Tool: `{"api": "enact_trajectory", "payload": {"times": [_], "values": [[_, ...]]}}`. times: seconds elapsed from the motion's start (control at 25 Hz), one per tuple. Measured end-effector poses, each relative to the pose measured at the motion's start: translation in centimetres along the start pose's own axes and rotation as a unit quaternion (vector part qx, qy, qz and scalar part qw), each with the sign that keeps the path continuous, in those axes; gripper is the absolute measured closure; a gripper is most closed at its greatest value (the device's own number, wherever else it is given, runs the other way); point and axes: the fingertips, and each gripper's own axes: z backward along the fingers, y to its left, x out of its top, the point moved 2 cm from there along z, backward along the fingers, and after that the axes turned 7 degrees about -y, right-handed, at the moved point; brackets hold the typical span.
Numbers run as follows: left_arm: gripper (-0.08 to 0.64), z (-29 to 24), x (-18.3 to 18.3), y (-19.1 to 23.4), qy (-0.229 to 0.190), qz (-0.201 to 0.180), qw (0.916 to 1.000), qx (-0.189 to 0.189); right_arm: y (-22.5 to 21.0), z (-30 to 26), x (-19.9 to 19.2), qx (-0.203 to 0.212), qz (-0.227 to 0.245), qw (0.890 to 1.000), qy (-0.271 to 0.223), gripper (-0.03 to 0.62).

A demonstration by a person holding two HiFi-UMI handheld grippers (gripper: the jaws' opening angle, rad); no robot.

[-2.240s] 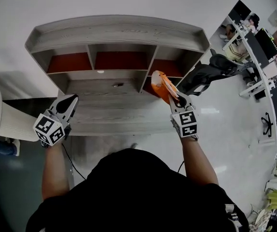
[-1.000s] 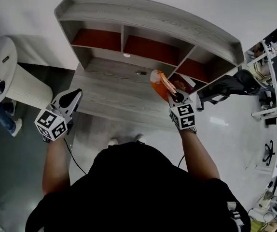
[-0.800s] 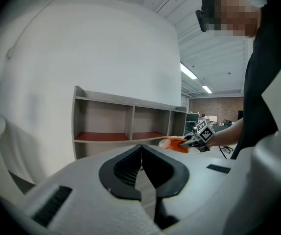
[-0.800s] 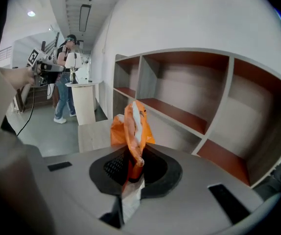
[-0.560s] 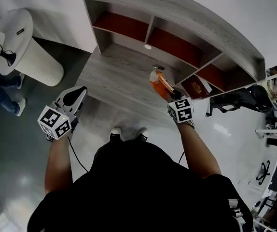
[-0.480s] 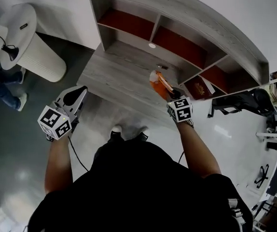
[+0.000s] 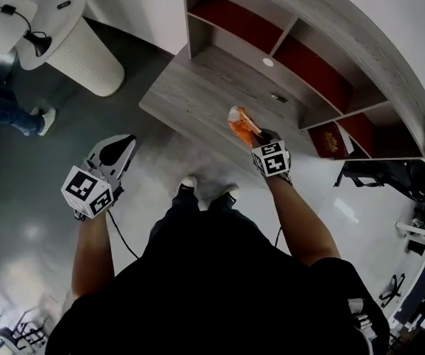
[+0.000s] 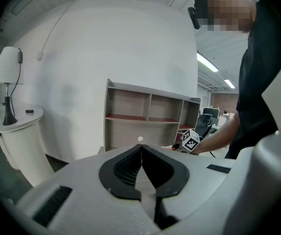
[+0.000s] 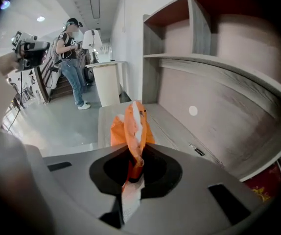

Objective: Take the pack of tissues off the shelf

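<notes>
Grey gloss floor, white wall. Grey wood-grain shelf unit with red-backed compartments [image 7: 198,87]. Orange plastic pack of tissues [image 7: 241,123] is held over the unit's lower ledge, near its front edge, and is pinched only by its wrapper end in the right gripper [image 7: 255,133]. Left gripper [image 7: 122,143] is closed on nothing. Judged risk: so thin a pinch could let the wrapper slip or tear if swung.

The grey wooden shelf [image 7: 198,98] bears a small dark object [image 7: 279,97] on its ledge.

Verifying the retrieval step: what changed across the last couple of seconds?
The right gripper carried the orange pack of tissues out from the shelf compartments and downward, so it now hangs over the front of the wooden ledge. Unchanged: the right jaws are clamped on the pack, and the left gripper is shut, empty and off to the side over the floor.
</notes>
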Motion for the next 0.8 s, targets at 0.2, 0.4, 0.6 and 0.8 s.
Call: {"api": "enact_trajectory", "payload": {"times": [0.2, 0.4, 0.6, 0.8], "values": [[0.543, 2.1, -0.7, 1.3, 0.007, 0.005, 0.9997, 0.024, 1.7, -3.1, -0.1, 0.011, 0.013, 1.000, 0.004, 0.568], [0.543, 3.7, -1.2, 2.8, 0.001, 0.024, 0.9986, 0.046, 2.8, -5.5, -0.5, 0.020, 0.018, 1.000, 0.013, 0.568], [0.543, 5.0, -1.7, 3.5, -0.002, 0.034, 0.9975, 0.062, 3.4, -7.1, -0.4, 0.021, 0.028, 0.999, 0.020, 0.568], [0.543, 5.8, -2.6, 3.7, 0.005, 0.039, 0.9970, 0.067, 3.6, -8.2, -0.7, 0.017, 0.037, 0.999, 0.031, 0.566]]}}
